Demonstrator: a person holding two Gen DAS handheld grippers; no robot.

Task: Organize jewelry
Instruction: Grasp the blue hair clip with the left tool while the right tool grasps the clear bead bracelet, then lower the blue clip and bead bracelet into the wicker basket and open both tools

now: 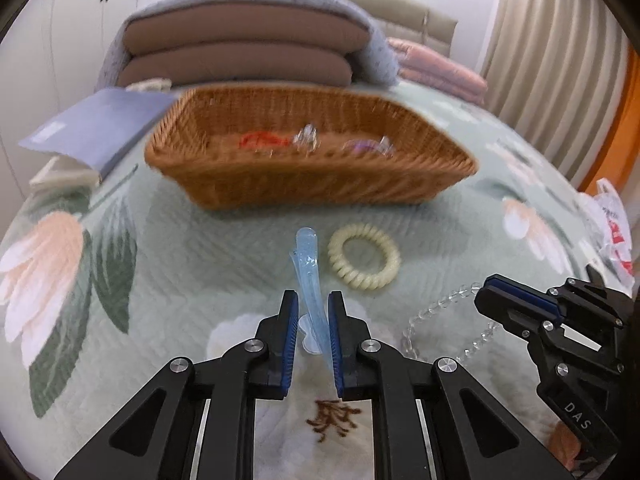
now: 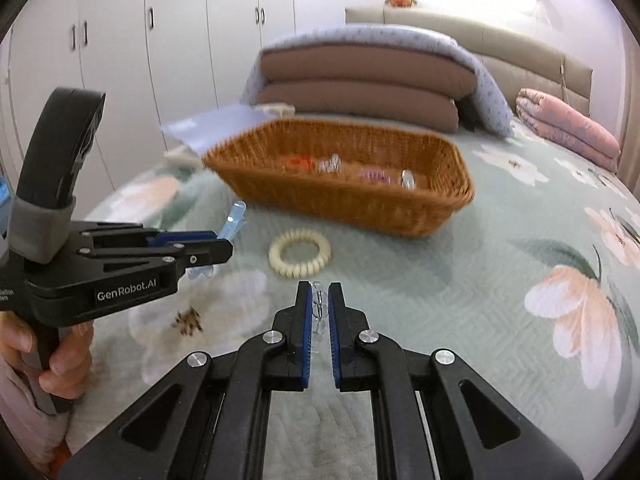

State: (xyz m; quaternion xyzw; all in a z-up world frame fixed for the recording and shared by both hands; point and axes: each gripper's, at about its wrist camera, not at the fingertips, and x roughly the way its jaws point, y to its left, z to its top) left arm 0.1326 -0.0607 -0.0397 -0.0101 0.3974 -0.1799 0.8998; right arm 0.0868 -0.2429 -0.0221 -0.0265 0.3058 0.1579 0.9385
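Done: several pieces already lie in my basket (image 1: 312, 184).
Left gripper (image 1: 313, 312): clamped on the blue hair clip (image 1: 307, 272).
Right gripper (image 2: 320, 304): closed on the clear bead bracelet (image 1: 440, 316).
Left: cream coil hair tie (image 1: 364, 258) on the bed (image 1: 140, 280), near the basket.

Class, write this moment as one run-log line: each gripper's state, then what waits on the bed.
left gripper: shut on blue hair clip | right gripper: shut on clear bead bracelet | cream coil hair tie: on bed, outside wicker basket

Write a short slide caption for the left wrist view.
Left tongs grip a blue hair clip on the floral quilt, before a wicker basket.
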